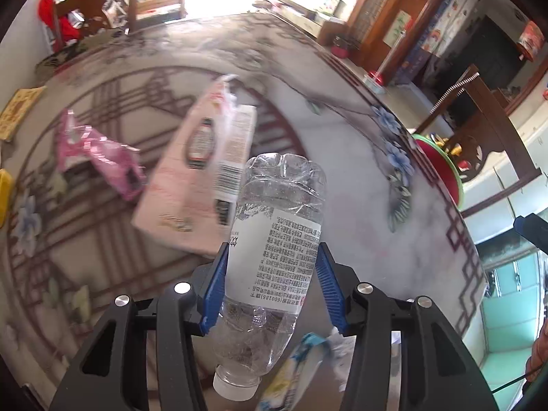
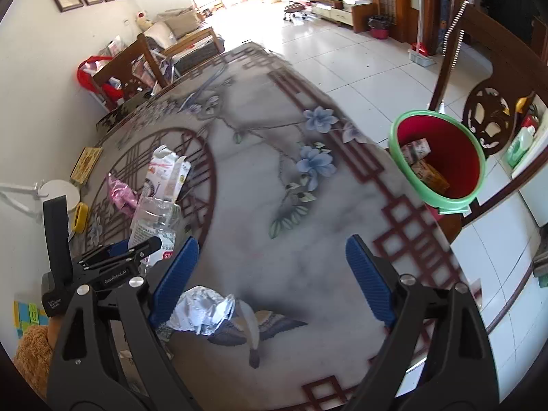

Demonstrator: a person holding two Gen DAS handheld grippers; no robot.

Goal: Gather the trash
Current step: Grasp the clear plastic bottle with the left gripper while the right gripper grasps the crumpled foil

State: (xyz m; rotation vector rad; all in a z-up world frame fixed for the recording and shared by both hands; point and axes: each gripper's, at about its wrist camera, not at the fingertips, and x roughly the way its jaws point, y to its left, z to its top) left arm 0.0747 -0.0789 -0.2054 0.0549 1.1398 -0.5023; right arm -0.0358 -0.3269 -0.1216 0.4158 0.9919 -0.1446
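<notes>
Looking through the left wrist camera first: the left claw (image 1: 270,284) is clamped on a clear plastic bottle (image 1: 274,239), blue pads pressed against its labelled middle, white cap toward the camera and the crumpled base pointing out over the tabletop (image 1: 359,205). The bottle looks lifted off the surface, though I can't be fully sure. Behind it lie a pink carton (image 1: 185,185) and a pink wrapper (image 1: 99,157), both blurry. The red bin with the green rim (image 1: 441,167) just peeks over the far right edge of the tabletop.

Right wrist camera: the right claw (image 2: 272,274) is spread wide and holding nothing, hovering over the tabletop with a crumpled foil wrapper (image 2: 202,311) just beside its left pad. The bin (image 2: 441,161) sits off the tabletop's right edge, tipped toward us, with a couple of small cartons already inside. The bottle (image 2: 157,219) in the other claw shows at far left.

My take: the step now is carrying the bottle across to the bin. It's thin and already dented, so I'd keep the squeeze even, avoid twisting, get right over the opening before letting go. An empty bottle could bounce off that rim pretty easily.
</notes>
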